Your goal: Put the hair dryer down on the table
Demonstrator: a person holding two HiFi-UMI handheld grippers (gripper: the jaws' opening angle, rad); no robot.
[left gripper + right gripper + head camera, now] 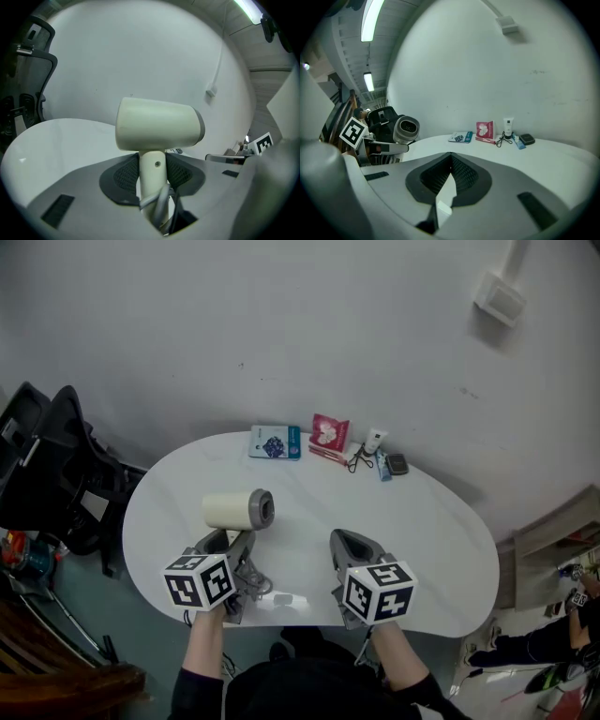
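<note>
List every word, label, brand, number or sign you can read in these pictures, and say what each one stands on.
No text can be read anywhere.
On the blue packet: print too small to read.
On the red packet: print too small to read.
On the white tube: label too small to read.
On the marker cubes: black-and-white square patterns only, no letters.
On the hair dryer: no print visible.

Left gripper [232, 536] and right gripper [338, 537]: grey plastic, dark mesh pads [125, 176], black-white marker cubes [199, 580]; black sleeves [195, 696].
</note>
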